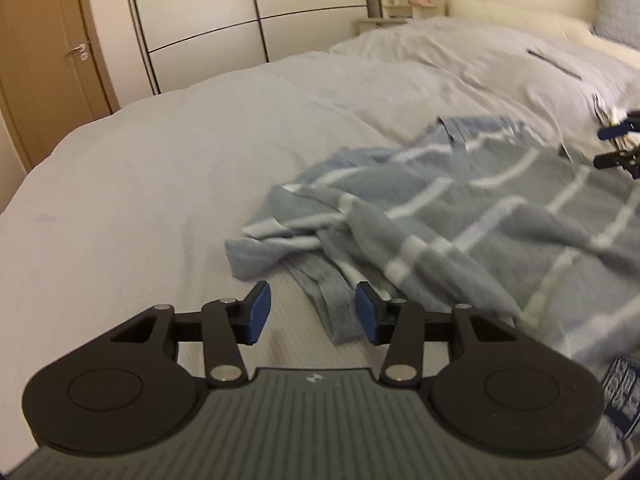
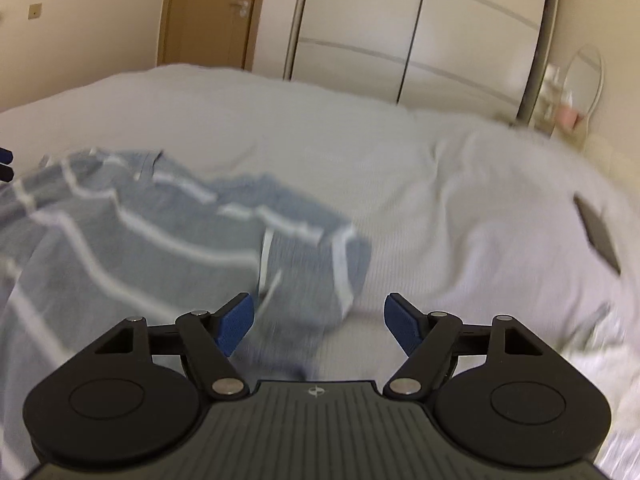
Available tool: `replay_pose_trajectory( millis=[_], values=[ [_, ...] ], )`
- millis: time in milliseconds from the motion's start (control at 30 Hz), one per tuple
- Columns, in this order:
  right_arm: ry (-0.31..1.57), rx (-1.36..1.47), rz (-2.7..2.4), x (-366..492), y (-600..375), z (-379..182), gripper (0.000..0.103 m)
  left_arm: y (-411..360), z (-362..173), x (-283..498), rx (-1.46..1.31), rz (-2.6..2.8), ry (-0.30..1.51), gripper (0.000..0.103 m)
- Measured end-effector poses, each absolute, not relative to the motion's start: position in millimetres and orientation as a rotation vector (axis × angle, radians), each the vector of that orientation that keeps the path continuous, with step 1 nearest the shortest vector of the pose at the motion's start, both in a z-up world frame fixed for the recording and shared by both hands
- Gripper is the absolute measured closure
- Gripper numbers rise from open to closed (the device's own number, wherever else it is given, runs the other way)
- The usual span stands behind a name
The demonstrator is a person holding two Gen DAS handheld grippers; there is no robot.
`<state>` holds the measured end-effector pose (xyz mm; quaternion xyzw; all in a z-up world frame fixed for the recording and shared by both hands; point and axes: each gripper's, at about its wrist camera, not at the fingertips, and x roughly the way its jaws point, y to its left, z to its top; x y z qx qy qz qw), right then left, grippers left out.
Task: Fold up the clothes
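A blue-grey shirt (image 1: 460,216) with pale stripes lies rumpled on the bed (image 1: 160,184), one sleeve bunched and doubled under itself on the near side. The left gripper (image 1: 314,312) hangs low over the shirt's near edge with its jaws parted and nothing pinched, a strip of cloth showing in the gap below them. The right gripper (image 2: 318,322) stands wider apart above the other sleeve end, also empty. The worry, as I see it, is that either one bites down on a wad rather than a single edge, since the fabric is layered and twisted here; then lifting would drag the whole heap instead of spreading it. The pale bedcover is soft and wrinkled too, so a low pinch could catch it along with the shirt. The right view is smeared, so where that sleeve's hem ends is hard to judge, and a pinch there could miss.
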<state>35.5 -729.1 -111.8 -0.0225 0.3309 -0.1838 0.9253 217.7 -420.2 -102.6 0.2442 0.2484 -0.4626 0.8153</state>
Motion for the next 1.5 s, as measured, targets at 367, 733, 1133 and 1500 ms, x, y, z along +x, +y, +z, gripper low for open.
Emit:
replay_pose_trajectory(
  millis=[367,733,1133,1500],
  values=[
    [0.829,-0.198,-0.342,91,-713,-147,0.073,-476,-98,254,0.528,-1.037,0.581,0.061],
    [0.907,0.05,-0.778,9,-790,-55,0.056,-436,-21,239,0.486,-0.909,0.865,0.055],
    [1.03,0.185,-0.41,15,-714,26,0.04,-397,37,246,0.416,-0.749,0.979,0.047],
    [1.089,0.233,-0.335,96,-664,26,0.04,-445,-49,313,0.365,-0.895,1.077,0.055]
  ],
)
